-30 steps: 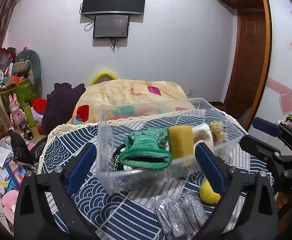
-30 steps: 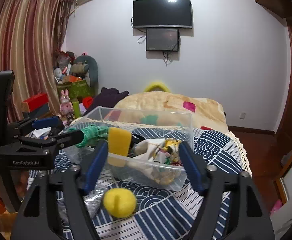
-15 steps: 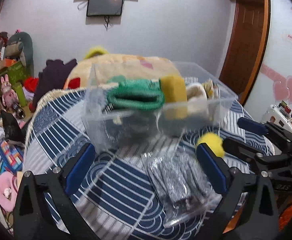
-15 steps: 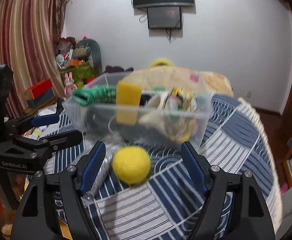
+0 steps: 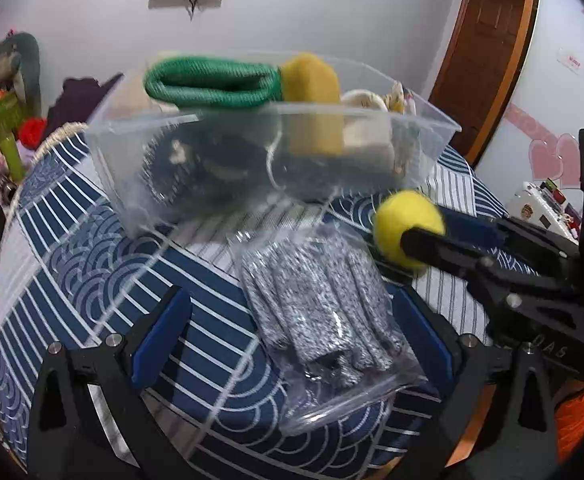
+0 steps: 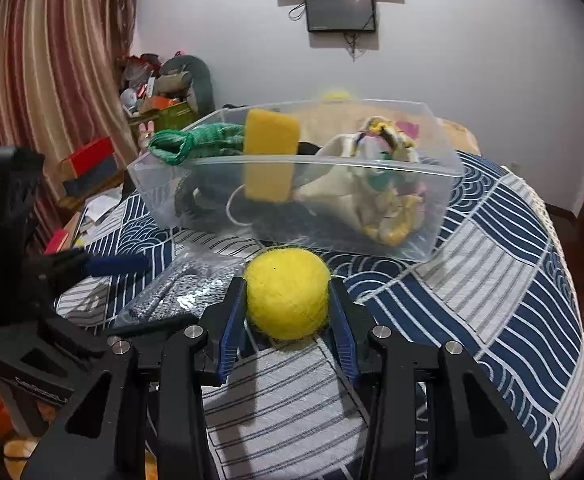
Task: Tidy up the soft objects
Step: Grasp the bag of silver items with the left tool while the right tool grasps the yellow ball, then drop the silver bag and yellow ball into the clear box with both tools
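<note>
A yellow felt ball (image 6: 287, 293) sits on the blue patterned tablecloth (image 6: 492, 280), and my right gripper (image 6: 287, 312) is shut on it, pads touching both sides. It also shows in the left wrist view (image 5: 408, 224). My left gripper (image 5: 287, 336) is open, its fingers either side of a clear bag of grey speckled cloth (image 5: 324, 312). Behind stands a clear plastic bin (image 6: 432, 208) holding a green knit item (image 6: 199, 140), a yellow sponge (image 6: 269, 156) and a cream cloth bundle (image 6: 376, 188).
The round table's edge (image 6: 572, 360) drops off at the right. A cluttered floor with toys and boxes (image 6: 91, 168) lies to the left. A bed with a patterned quilt stands behind the bin. A wooden door (image 5: 488, 48) is at the far right.
Both grippers came down and forward toward the table. My right gripper closed around the yellow ball. My left gripper moved over the bag of grey cloth.
</note>
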A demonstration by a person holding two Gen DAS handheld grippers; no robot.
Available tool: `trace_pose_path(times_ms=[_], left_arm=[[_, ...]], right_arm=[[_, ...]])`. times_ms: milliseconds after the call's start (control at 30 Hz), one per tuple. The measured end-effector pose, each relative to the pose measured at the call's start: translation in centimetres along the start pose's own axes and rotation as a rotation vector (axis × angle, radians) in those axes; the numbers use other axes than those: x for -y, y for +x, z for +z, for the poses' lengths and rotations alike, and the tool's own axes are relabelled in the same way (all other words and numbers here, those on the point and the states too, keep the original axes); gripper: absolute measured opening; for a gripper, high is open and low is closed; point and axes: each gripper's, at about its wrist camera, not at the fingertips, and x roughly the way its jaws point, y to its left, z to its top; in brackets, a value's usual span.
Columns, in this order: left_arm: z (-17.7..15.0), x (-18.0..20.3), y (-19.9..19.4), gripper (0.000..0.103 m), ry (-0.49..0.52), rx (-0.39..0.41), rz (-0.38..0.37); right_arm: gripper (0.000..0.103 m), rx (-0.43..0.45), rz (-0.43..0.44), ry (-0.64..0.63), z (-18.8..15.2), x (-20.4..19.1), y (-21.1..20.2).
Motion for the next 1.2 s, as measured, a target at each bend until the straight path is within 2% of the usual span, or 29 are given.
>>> trace_pose_path(times_ms=[67, 233, 300, 467, 733, 1033, 1200], left_arm=[[-0.2, 0.4, -0.1, 0.100, 0.016, 0.018, 0.008], [-1.0, 1.8, -0.2, 0.068, 0.074, 0.032, 0.000], [-1.2, 2.1, -0.4, 0.051, 0.087, 0.033, -0.005], [-1.0, 2.1, -1.3, 0.033, 0.097, 0.044, -0.023], [0.3, 1.0, -4.2, 0.030, 0.070, 0.130, -0.018], [4.2, 0.3, -8.2, 0.030, 0.046, 0.270, -0.020], [6.2, -0.8, -9.5, 0.030, 0.019, 0.369, 0.023]], right_arm=[[0.037, 0.015, -0.007, 0.014, 0.0, 0.3, -0.5], [0.037, 0.048, -0.016, 0.038, 0.0, 0.8, -1.7], [0.037, 0.058, -0.016, 0.041, 0.2, 0.8, -1.9], [0.037, 0.075, -0.014, 0.044, 0.4, 0.8, -2.4], [0.037, 0.110, -0.015, 0.035, 1.1, 0.8, -3.5], [0.037, 0.194, -0.041, 0.023, 3.9, 0.9, -4.7], [0.037, 0.246, -0.044, 0.056, 5.3, 0.8, -5.1]])
